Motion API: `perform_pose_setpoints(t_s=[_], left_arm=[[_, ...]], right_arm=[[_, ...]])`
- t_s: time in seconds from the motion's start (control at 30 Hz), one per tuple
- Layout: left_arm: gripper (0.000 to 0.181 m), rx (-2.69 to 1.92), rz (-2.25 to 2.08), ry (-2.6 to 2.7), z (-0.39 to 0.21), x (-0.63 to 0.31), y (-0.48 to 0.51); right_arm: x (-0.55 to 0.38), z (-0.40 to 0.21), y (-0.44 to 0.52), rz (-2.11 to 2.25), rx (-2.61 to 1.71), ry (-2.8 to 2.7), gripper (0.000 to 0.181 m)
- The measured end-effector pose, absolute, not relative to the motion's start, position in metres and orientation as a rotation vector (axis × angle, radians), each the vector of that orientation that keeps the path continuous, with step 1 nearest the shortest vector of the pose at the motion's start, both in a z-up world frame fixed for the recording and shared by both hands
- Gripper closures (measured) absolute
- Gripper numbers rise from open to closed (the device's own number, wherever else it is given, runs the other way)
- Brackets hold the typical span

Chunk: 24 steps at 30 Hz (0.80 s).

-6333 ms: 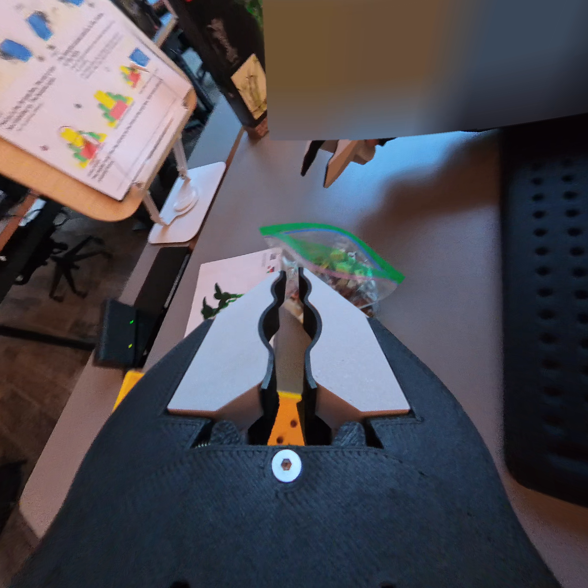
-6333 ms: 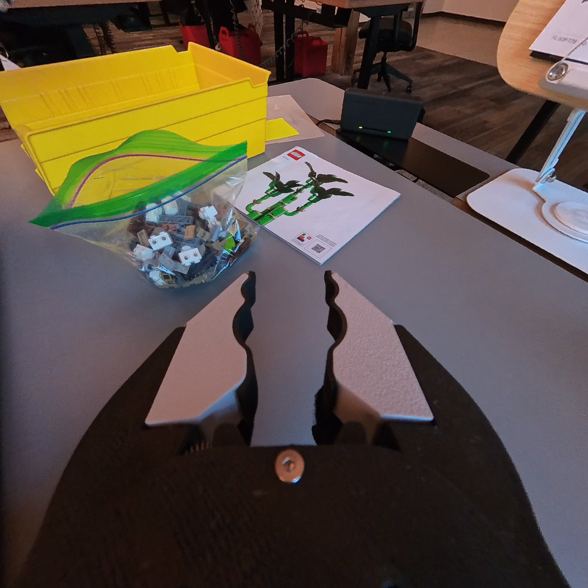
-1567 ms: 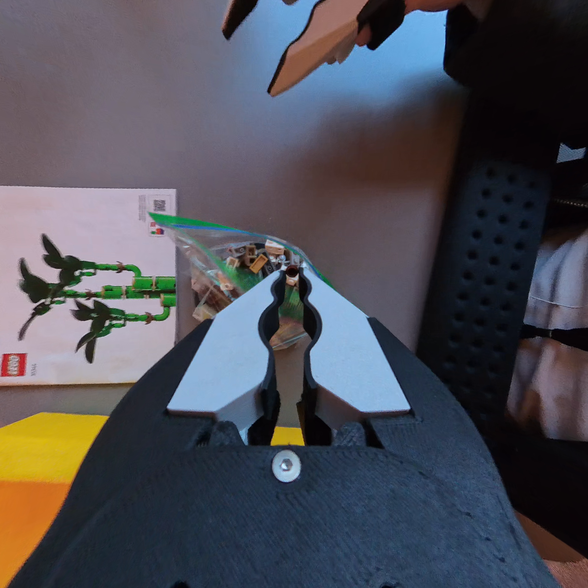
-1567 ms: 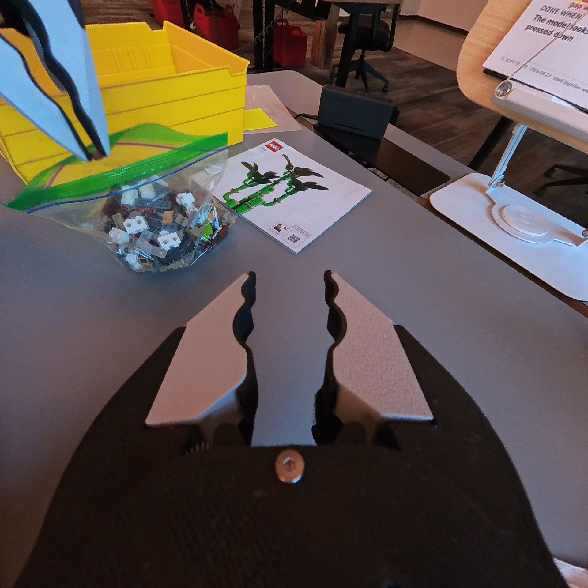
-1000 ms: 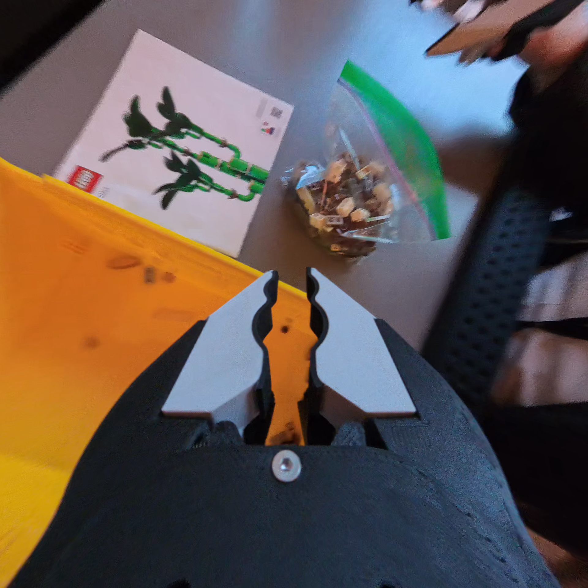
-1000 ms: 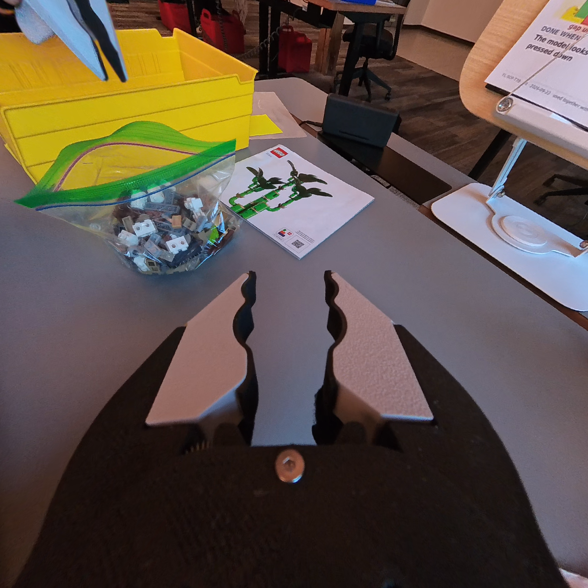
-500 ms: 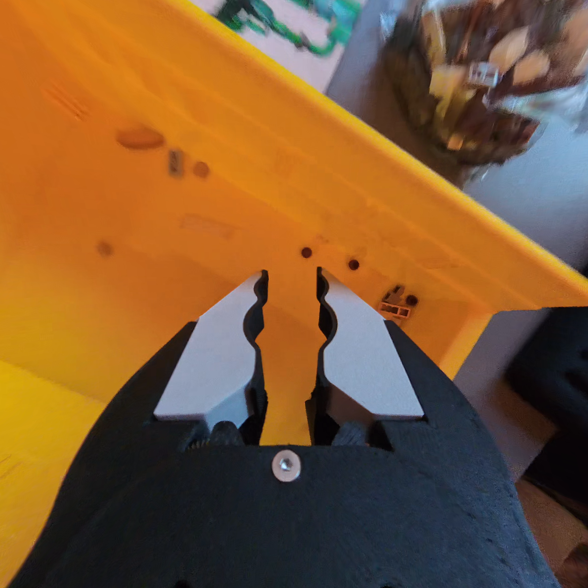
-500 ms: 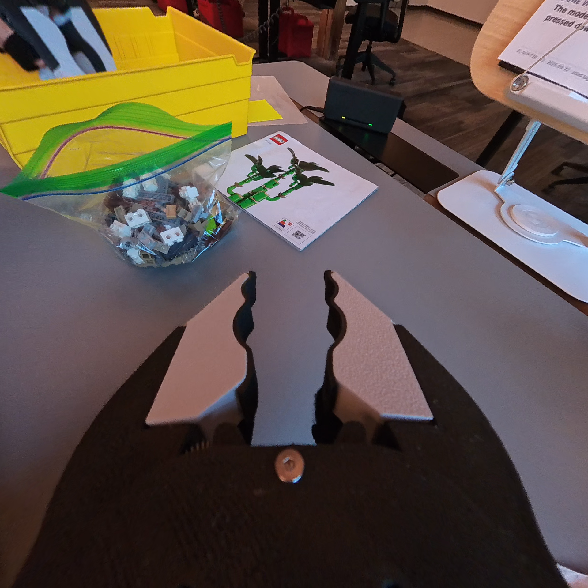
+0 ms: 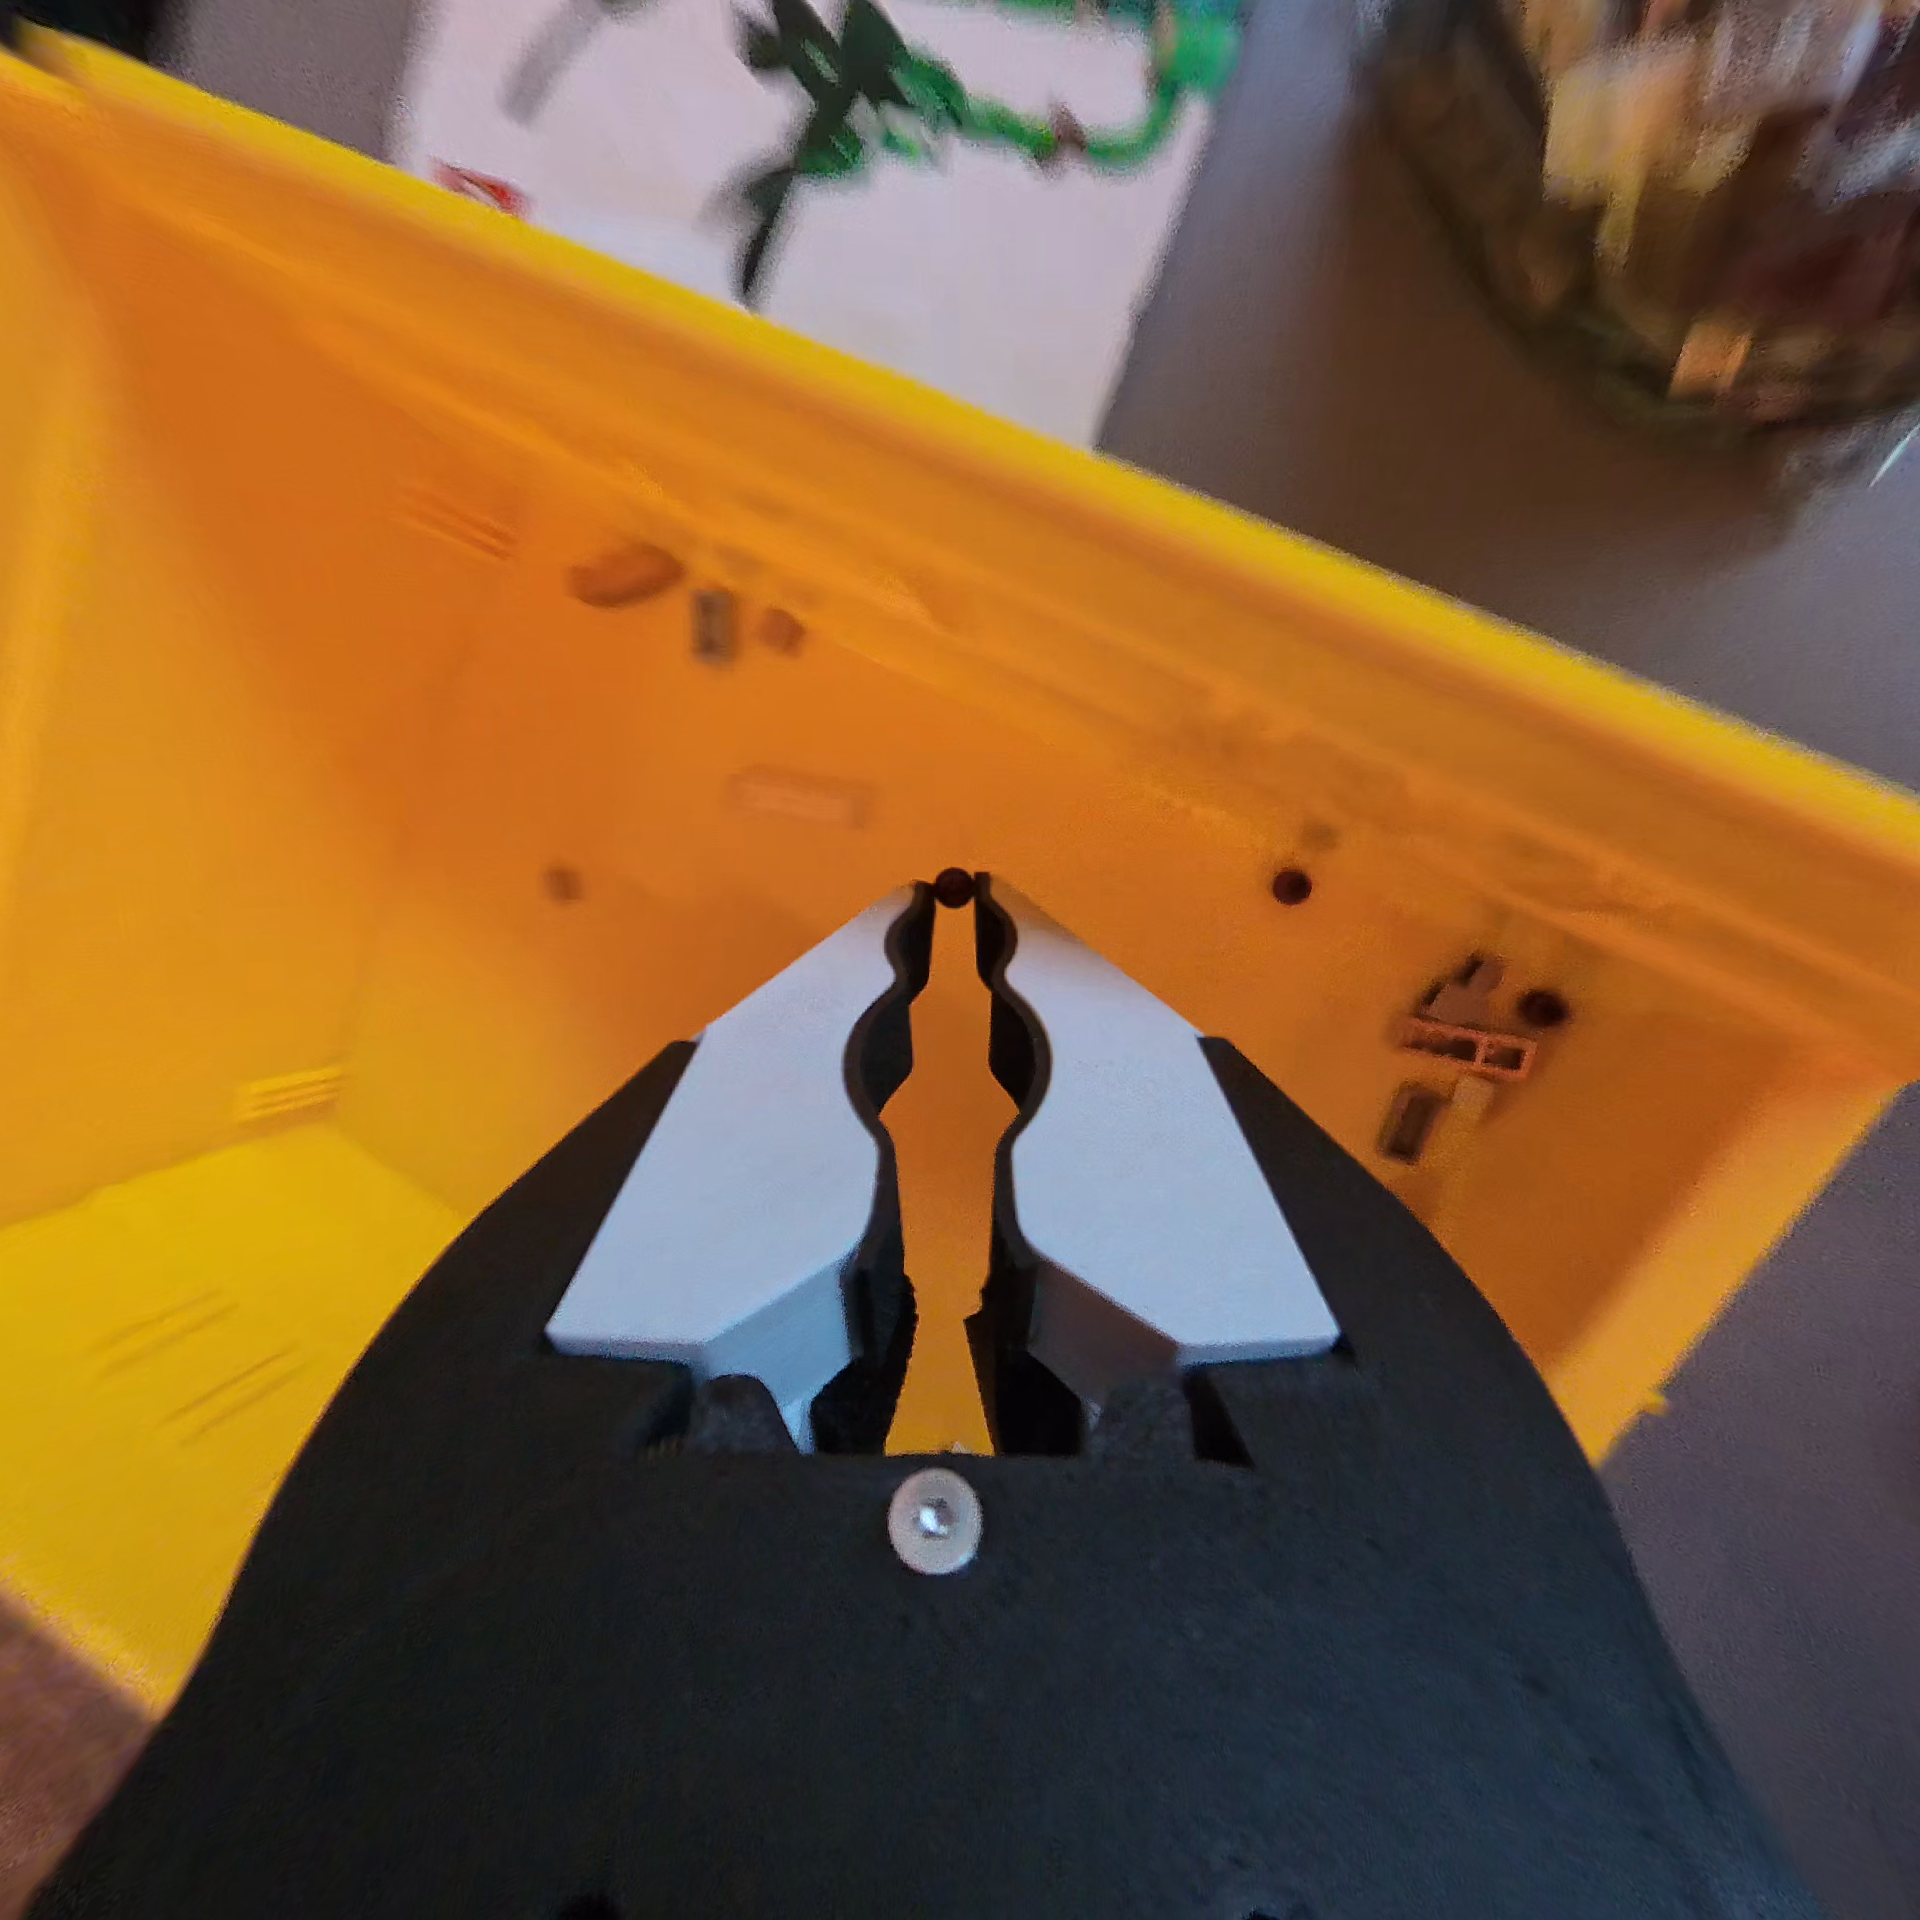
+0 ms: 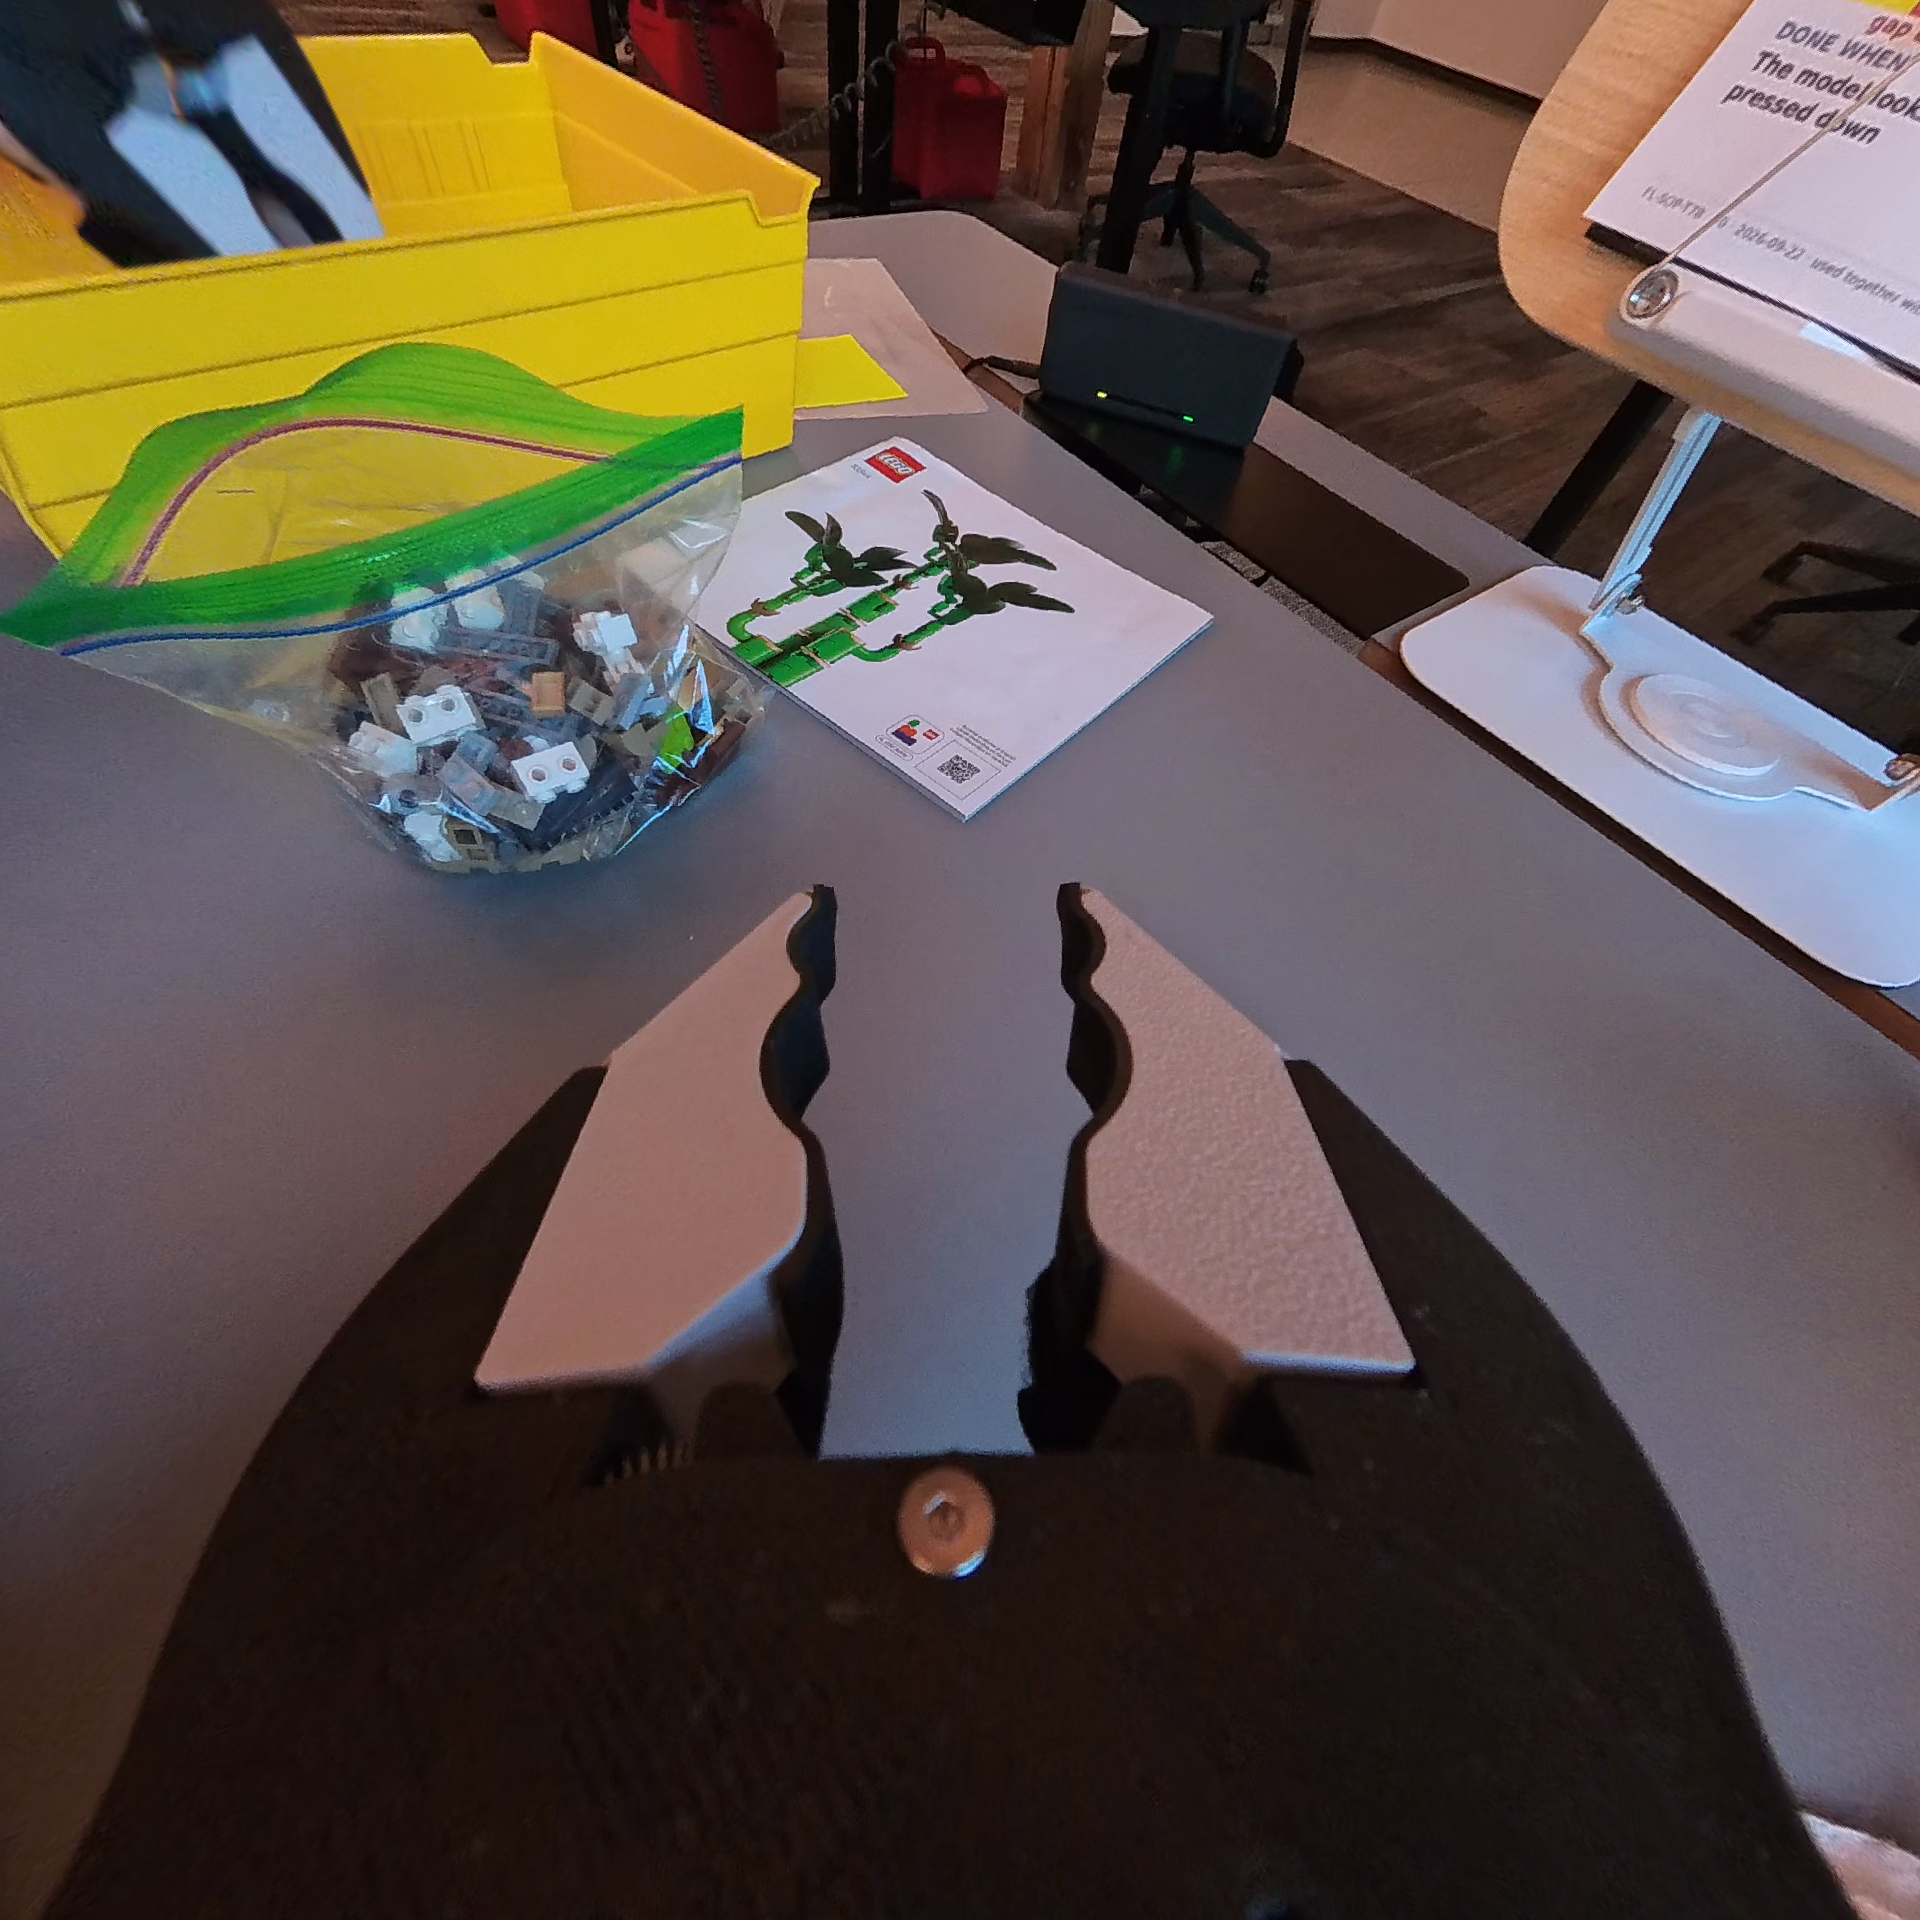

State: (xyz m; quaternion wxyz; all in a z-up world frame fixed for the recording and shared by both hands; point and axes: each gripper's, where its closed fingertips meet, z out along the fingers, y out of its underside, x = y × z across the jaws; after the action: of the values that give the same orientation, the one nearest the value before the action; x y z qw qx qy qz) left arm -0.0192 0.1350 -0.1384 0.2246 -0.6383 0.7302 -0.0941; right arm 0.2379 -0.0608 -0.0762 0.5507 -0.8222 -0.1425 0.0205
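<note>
My left gripper reaches down into a yellow bin and is shut on a small dark round piece on the bin floor. Another dark round piece and a few grey and pink bricks lie to its right. In the right wrist view its fingers dip into the bin. My right gripper is open and empty above the grey table. A clear zip bag of small bricks with a green top stands ahead on its left.
A white booklet with a green plant picture lies right of the bag. A black box with green lights sits at the table's far edge. A white stand base holds a wooden board with a printed sheet on the right.
My left gripper let go of the bag, swung over into the yellow bin, went lower and closed on the small dark round piece. The right gripper has stayed open, nearly still.
</note>
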Motion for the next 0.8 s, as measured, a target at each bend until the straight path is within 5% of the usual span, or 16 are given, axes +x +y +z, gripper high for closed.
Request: perform_pose_setpoints(t_s=[0.23, 0.57, 0.8], left_arm=[[0.175, -1.477, -0.819, 1.808, 0.013, 0.051, 0.037], [0.175, -1.419, -0.491, 2.235, -0.067, 0.109, -0.02], [0.181, -1.457, -0.694, 2.176, -0.044, 0.115, -0.025]], right_arm=[[0.237, -0.081, -0.06, 0.047, -1.965, -0.344, 0.138], [0.235, -0.078, -0.061, 0.043, -1.952, -0.36, 0.138], [0.23, -0.077, -0.061, 0.018, -1.956, -0.4, 0.138]])
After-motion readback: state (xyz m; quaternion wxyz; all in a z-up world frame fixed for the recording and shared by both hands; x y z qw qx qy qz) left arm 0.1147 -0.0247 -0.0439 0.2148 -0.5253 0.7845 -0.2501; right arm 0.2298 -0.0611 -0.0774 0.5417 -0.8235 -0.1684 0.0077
